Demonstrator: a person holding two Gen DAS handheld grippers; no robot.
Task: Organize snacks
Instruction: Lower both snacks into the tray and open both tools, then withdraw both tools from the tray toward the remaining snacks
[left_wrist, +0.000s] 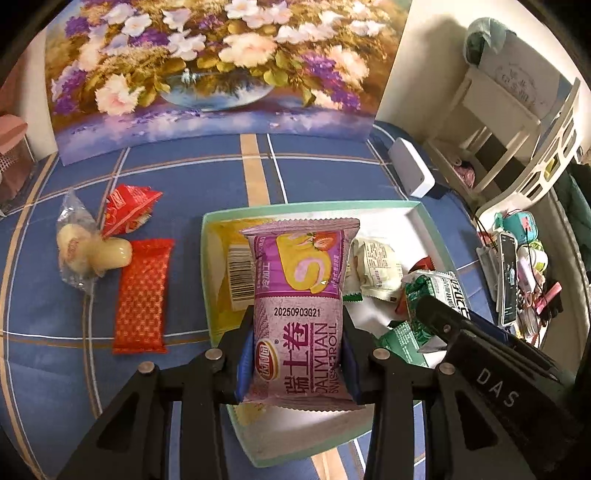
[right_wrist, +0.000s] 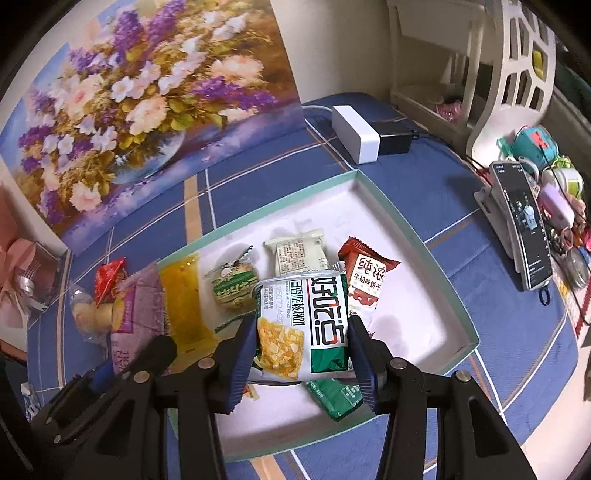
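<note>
purple swiss roll pack (left_wrist: 301, 314) upright over tray (left_wrist: 432, 221) — green-white snack pack (right_wrist: 303, 325) too

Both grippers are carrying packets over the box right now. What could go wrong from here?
1. The two grippers are close together over the box; the right gripper shows beside the purple Swiss roll packet, so they could bump.
2. The green-and-white packet hangs over snacks already in the box, such as the red biscuit packet; dropped there it may pile up rather than lie flat.
3. The left gripper pinches only the Swiss roll's lower part, so it may swing.
</note>
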